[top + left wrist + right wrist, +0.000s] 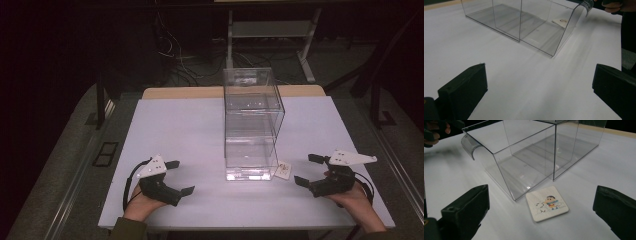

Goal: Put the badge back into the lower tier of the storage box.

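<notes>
Nothing has been picked up yet, as far as I can see from here. The left gripper (pixel 177 177) rests low on the white table (pixel 170 130) at the near left corner, its 2 black jaws spread wide with bare table between them, and the right gripper (pixel 306 171) sits at the near right, jaws likewise spread and holding nothing. Between them stands the clear plastic box (pixel 251 125), a long see-through case with a curved lip at its near end and nothing visible inside. The small square white coaster with a cartoon figure printed on it (pixel 547 203) lies flat on the table just beside the box's near right corner, and the right gripper's view looks straight at it, close ahead of the open jaws. My guess is that the coaster is meant to go into the box; if so, all of the work is still to come: closing on the coaster, lifting it, and carrying it into the box. The left gripper looks placed to steady the box, though it is well apart from it now.
</notes>
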Available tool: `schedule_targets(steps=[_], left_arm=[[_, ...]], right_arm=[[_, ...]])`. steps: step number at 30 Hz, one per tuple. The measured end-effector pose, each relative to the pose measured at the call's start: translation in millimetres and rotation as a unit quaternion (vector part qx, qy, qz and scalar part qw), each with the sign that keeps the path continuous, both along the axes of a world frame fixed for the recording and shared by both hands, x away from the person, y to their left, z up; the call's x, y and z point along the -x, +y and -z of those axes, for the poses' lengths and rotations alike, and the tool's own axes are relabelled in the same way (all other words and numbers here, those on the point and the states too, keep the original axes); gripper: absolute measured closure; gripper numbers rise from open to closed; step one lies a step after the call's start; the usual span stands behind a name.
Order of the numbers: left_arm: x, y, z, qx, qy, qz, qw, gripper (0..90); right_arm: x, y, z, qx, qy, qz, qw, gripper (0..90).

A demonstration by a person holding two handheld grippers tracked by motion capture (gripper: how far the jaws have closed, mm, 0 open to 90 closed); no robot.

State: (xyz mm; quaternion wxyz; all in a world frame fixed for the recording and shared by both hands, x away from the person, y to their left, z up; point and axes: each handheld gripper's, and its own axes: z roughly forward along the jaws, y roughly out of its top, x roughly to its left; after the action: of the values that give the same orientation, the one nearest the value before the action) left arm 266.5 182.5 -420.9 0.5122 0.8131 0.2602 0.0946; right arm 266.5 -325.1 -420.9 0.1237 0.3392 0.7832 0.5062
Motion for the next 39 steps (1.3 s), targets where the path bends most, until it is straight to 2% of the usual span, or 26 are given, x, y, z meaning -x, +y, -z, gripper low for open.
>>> schedule_targets(steps=[16, 23, 39], left_arm=[[-0.3, -0.8, 0.1, 0.004, -0.003, 0.004, 1.0000, 0.0], [-1.6, -2.3, 1.2, 0.006, -0.008, 0.006, 0.9999, 0.0], [-2.5, -4.6, 1.5, 0.009, -0.007, 0.008, 0.9999, 0.0]], right_arm=[[-14.4, -2.8, 1.3, 0.002, 0.016, -0.005, 0.9999, 0.5], [-23.8, -1.5, 1.5, 0.008, 0.011, -0.006, 0.9999, 0.5], [-39.9, 6.2, -0.8, 0.002, 0.008, -0.015, 0.9998, 0.6]])
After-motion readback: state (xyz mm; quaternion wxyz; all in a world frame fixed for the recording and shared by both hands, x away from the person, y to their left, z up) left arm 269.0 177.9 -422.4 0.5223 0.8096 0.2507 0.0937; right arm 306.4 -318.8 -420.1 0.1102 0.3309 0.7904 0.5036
